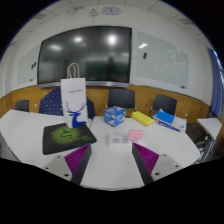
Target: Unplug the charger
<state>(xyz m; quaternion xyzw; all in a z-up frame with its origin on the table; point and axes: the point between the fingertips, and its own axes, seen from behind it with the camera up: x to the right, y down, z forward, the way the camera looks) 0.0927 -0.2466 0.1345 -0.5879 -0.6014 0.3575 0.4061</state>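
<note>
- The gripper (111, 158) is hovering over a white table (110, 170) in a meeting room, its fingers (80, 155) spread apart and holding nothing.
- A white paper bag (74, 102) is standing on a dark mat (68, 137) beyond the left finger.
- A patterned cube (115, 116), a yellow item (142, 118) and a blue box (168, 121) are lying further ahead.
- No charger can be made out.
- A dark screen (85, 54) is hanging on the far wall.

The charger cannot be picked out: the small white item (119, 141) just ahead of the jaws is too small to identify. Print on the white paper bag (74, 103) is unreadable. The chairs (121, 98) beyond the surface (110, 165) are partly hidden by its far rim.
</note>
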